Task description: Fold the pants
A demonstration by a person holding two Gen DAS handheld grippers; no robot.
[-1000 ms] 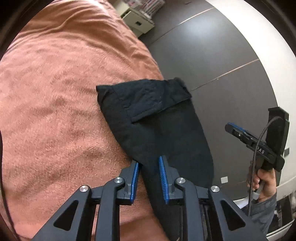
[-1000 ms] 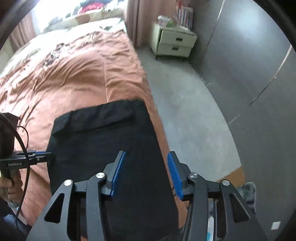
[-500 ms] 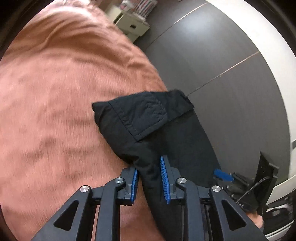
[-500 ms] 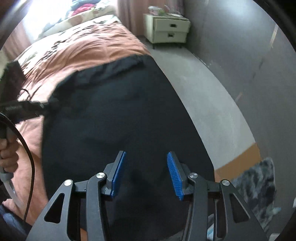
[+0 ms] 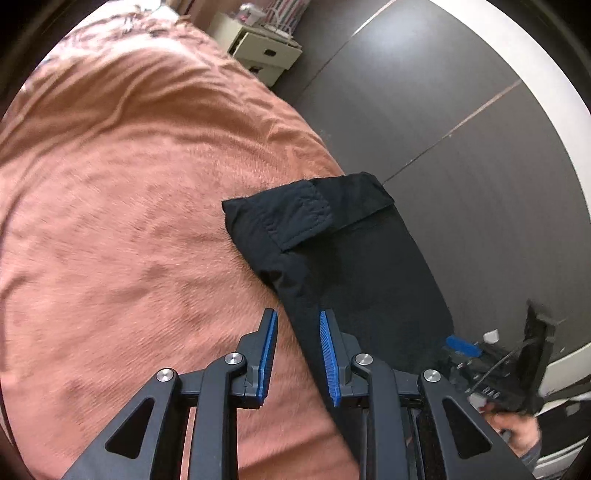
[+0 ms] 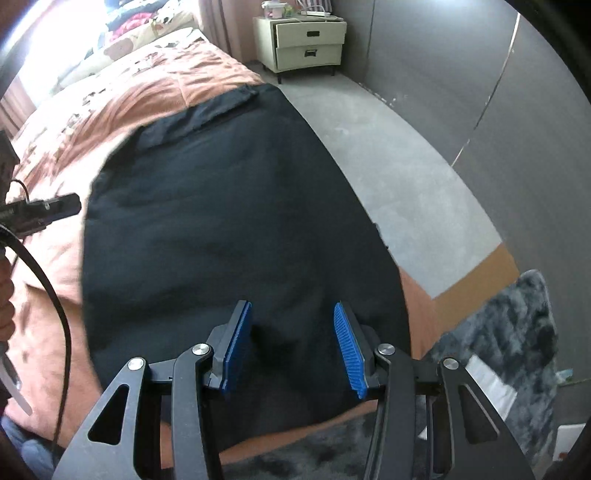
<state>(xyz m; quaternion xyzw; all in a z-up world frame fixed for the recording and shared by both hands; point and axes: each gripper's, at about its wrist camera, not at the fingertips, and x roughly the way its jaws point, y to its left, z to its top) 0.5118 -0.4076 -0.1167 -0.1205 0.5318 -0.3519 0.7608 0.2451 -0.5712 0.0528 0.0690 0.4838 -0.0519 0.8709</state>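
Black pants (image 5: 354, 266) lie folded on the salmon bedspread (image 5: 129, 221) near the bed's right edge, pocket flap toward the far end. My left gripper (image 5: 297, 354) is open, straddling the pants' left edge low over the cloth. My right gripper (image 6: 293, 343) is open, close above the near part of the pants (image 6: 229, 221). The right gripper also shows in the left wrist view (image 5: 465, 347) at the pants' near right corner. The left gripper shows in the right wrist view (image 6: 55, 210) beside the pants' left edge.
A pale nightstand (image 6: 306, 40) stands by the dark wall (image 5: 443, 129) past the bed. Grey floor (image 6: 388, 147) runs along the bed's right side, with a dark fluffy rug (image 6: 509, 332) near the foot. Bedding is piled at the bed's head (image 6: 122, 33).
The left gripper opened wider and shifted left to straddle the pants' edge. The right gripper moved down and closer over the pants, staying open.
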